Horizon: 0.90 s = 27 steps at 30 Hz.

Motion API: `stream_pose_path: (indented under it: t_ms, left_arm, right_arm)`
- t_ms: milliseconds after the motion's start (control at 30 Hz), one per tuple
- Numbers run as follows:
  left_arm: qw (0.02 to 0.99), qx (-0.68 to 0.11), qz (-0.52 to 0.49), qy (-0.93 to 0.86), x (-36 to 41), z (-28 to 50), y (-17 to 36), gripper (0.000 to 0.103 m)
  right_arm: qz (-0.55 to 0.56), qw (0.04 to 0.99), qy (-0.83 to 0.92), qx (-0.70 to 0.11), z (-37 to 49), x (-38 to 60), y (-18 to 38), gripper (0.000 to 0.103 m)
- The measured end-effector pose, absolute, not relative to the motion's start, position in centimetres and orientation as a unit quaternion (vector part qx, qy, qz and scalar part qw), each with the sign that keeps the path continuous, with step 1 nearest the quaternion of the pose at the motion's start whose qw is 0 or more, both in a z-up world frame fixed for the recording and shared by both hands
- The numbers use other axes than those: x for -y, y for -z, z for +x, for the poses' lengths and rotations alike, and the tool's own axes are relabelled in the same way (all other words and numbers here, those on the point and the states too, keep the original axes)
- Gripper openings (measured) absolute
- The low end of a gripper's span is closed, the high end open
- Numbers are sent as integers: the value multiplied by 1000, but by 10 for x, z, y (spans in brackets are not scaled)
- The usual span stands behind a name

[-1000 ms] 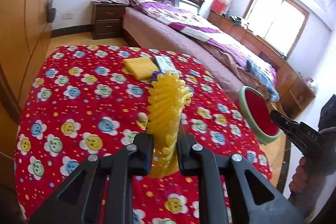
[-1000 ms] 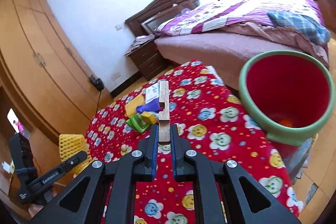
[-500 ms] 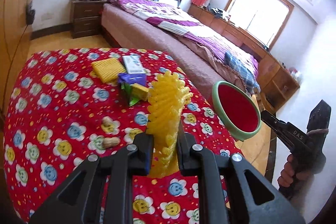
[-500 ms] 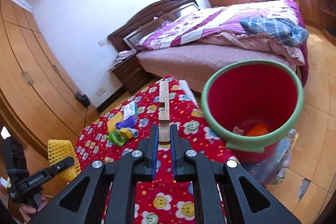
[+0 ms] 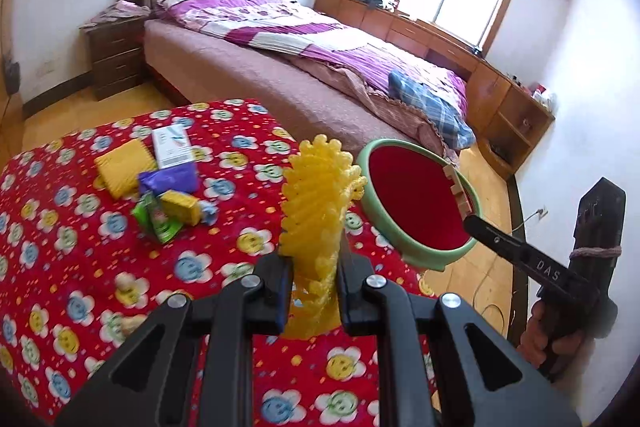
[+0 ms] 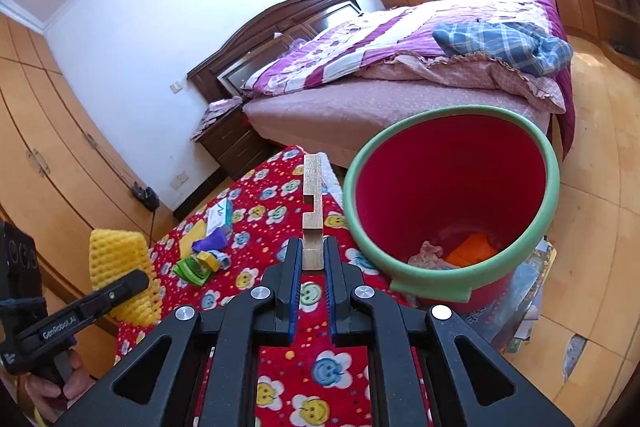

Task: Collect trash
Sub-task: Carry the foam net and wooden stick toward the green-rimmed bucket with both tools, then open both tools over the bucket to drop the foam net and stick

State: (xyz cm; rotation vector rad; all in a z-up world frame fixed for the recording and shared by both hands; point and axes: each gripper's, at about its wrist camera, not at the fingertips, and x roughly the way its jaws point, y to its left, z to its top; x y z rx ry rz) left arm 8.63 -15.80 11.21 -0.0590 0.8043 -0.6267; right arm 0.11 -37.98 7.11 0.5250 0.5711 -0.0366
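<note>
Closing on the bin (image 6: 448, 283): it fills more of both views than a second ago, so drop-off looks near. Left gripper (image 5: 312, 281) clamps yellow foam net (image 5: 318, 211), soft, ribbed. Right gripper (image 6: 310, 259) clamps notched wood strip (image 6: 312, 211), rigid. More wrappers (image 5: 168, 203) remain on the bench (image 5: 80, 267).

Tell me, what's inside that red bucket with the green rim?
At the bottom of the red bucket lie an orange item and a crumpled pinkish scrap. The near rim hides the rest of the floor.
</note>
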Motion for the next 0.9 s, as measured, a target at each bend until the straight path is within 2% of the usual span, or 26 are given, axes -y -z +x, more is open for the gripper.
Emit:
stream_pose_path:
  t_ms: [567,900]
  left_arm:
    - [837,-429,-1,340,264,133,-69,18]
    - [826,-416,36,380,326,132,-67,18]
  right_arm:
    - [290,910,49,-293,21,441,-38,10]
    - [308,900,72,-298,12,472,-21,10]
